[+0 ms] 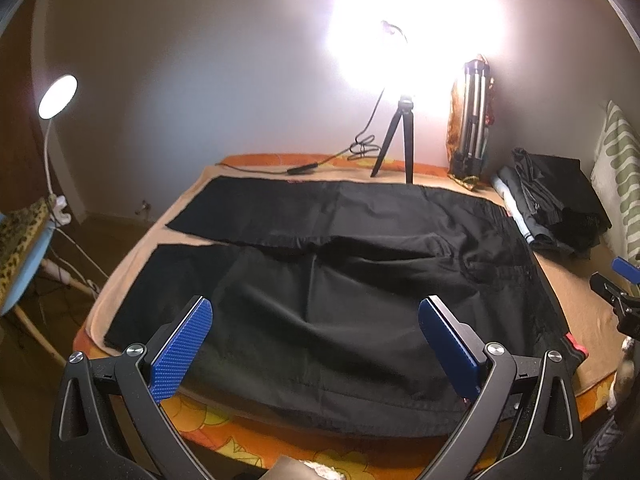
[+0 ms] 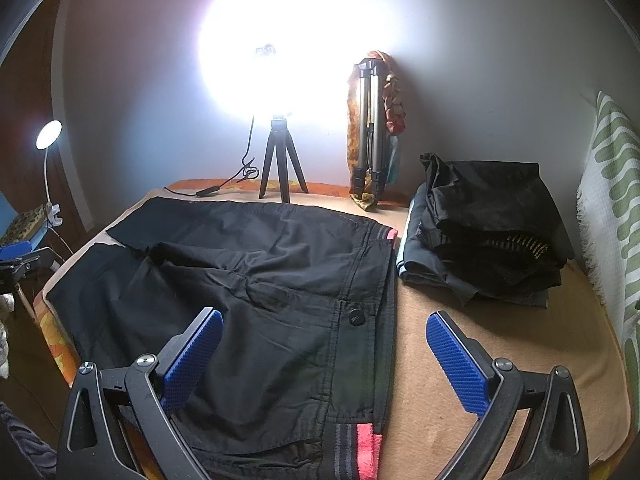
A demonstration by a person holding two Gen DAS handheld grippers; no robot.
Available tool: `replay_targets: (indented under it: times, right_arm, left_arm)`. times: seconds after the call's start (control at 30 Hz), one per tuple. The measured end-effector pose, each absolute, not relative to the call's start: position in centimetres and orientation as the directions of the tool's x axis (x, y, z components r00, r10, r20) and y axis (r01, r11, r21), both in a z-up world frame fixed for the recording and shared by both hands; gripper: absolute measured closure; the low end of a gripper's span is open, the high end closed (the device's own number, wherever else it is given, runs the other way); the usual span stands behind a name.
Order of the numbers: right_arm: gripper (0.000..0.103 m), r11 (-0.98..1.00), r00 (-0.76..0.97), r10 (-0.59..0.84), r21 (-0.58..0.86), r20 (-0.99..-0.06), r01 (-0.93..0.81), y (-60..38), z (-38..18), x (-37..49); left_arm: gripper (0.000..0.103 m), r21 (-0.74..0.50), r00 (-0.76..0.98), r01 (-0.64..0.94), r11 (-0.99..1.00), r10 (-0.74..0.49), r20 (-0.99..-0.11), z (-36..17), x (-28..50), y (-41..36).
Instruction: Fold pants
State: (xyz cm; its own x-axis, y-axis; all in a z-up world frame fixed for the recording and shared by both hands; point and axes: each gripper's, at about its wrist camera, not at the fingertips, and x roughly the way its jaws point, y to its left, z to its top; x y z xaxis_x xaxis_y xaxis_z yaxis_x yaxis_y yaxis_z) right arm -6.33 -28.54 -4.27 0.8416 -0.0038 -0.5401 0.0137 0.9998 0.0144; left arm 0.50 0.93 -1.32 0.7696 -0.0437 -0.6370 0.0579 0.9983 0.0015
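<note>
- Pants (image 1: 340,280) lie spread flat on the bed (image 1: 580,304), black, long axis running left-right across both views: leg hems at the left, waistband (image 2: 382,320) at the right.
- Legs are parted at the far left; near leg sits at the bed's front edge, far leg toward the wall.
- Left gripper (image 1: 316,336) hovers above the near leg, roughly mid-length, jaws spread wide, holding nothing.
- Right gripper (image 2: 324,352) hovers over the waistband end, jaws wide apart, nothing between them. Its left pad is over fabric, its right pad over bare blanket past the waistband.
- Key relation: the garment lies crosswise in front of both tools, so each gripper owns one end, left nearer the hems, right nearer the waist.
- Judgement: no fold made yet. Likely first move is near leg onto far leg, lifting the front edge away from the person.
- Folded clothes stack (image 2: 492,236) sits just right of the waistband, not touching it as far as I can tell.
</note>
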Motion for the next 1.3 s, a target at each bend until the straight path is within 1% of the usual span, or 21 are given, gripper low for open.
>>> replay_targets:
  times: [0.27, 0.47, 0.57, 0.63, 0.67, 0.8, 0.87, 0.97, 1.03, 1.07, 1.1, 1.17, 1.2, 1.23, 1.3]
  right_arm:
    - [0.000, 0.999, 0.843, 0.047, 0.011, -0.537, -0.049, -28.2, -4.4, -7.2]
    - [0.000, 0.996, 0.845, 0.055, -0.033, -0.533, -0.085, -27.8, -4.9, -7.9]
    - [0.000, 0.995, 0.838, 0.079, -0.010, -0.539, -0.101, -28.1, -5.4, -8.0]
    - [0.000, 0.995, 0.829, 0.092, 0.010, -0.552, -0.103, -28.4, -5.7, -7.9]
    - [0.000, 0.994, 0.824, 0.099, 0.022, -0.558, -0.105, -28.6, -5.8, -7.8]
    - [0.000, 0.991, 0.822, 0.132, 0.054, -0.554, -0.123, -28.9, -6.1, -8.0]
    - [0.000, 0.985, 0.821, 0.170, 0.079, -0.546, -0.151, -29.0, -6.2, -8.1]
    - [0.000, 0.973, 0.807, 0.230, 0.107, -0.543, -0.206, -28.6, -6.5, -8.2]
    - [0.000, 0.966, 0.793, 0.253, 0.101, -0.555, -0.237, -28.0, -6.6, -8.3]
    - [0.001, 0.960, 0.778, 0.271, 0.097, -0.567, -0.264, -27.5, -6.7, -8.3]
    - [0.003, 0.955, 0.764, 0.281, 0.089, -0.580, -0.283, -27.0, -6.8, -8.2]
    - [0.007, 0.943, 0.726, 0.294, 0.064, -0.621, -0.327, -25.9, -7.2, -8.1]
    - [0.011, 0.937, 0.710, 0.300, 0.057, -0.637, -0.345, -25.4, -7.4, -8.1]
    - [0.015, 0.930, 0.693, 0.310, 0.054, -0.651, -0.365, -25.0, -7.6, -8.3]
    - [0.018, 0.912, 0.658, 0.334, 0.056, -0.675, -0.406, -24.0, -8.1, -8.4]
  left_arm:
    - [0.000, -0.007, 0.751, 0.064, 0.998, -0.053, -0.659, -1.9, 0.5, 1.8]
    - [0.001, -0.089, 0.742, 0.074, 0.993, -0.115, -0.660, -2.7, 0.3, 3.2]
    - [0.008, -0.122, 0.745, 0.081, 0.989, -0.142, -0.652, -3.0, 0.1, 3.8]
    - [0.015, -0.142, 0.741, 0.086, 0.986, -0.159, -0.652, -3.3, 0.0, 4.2]
    - [0.017, -0.143, 0.739, 0.084, 0.986, -0.158, -0.655, -3.4, -0.1, 4.4]
    - [0.019, -0.128, 0.730, 0.057, 0.990, -0.129, -0.671, -3.9, 0.0, 5.0]
    - [0.022, -0.114, 0.723, 0.043, 0.993, -0.109, -0.682, -4.2, 0.1, 5.4]
    - [0.031, -0.085, 0.714, 0.022, 0.996, -0.075, -0.696, -4.5, 0.3, 6.3]
    - [0.040, -0.084, 0.705, 0.008, 0.996, -0.065, -0.706, -4.7, 0.4, 7.0]
    - [0.040, -0.091, 0.698, 0.000, 0.996, -0.065, -0.713, -4.8, 0.5, 7.4]
    - [0.041, -0.100, 0.694, -0.012, 0.995, -0.064, -0.717, -4.8, 0.6, 7.9]
    - [0.049, -0.117, 0.684, -0.025, 0.993, -0.068, -0.727, -4.9, 0.6, 8.7]
    - [0.056, -0.119, 0.679, -0.029, 0.993, -0.068, -0.731, -4.9, 0.5, 8.9]
    - [0.057, -0.118, 0.676, -0.030, 0.993, -0.067, -0.734, -4.8, 0.4, 9.2]
    - [0.058, -0.110, 0.676, -0.031, 0.993, -0.060, -0.734, -4.6, 0.0, 9.6]
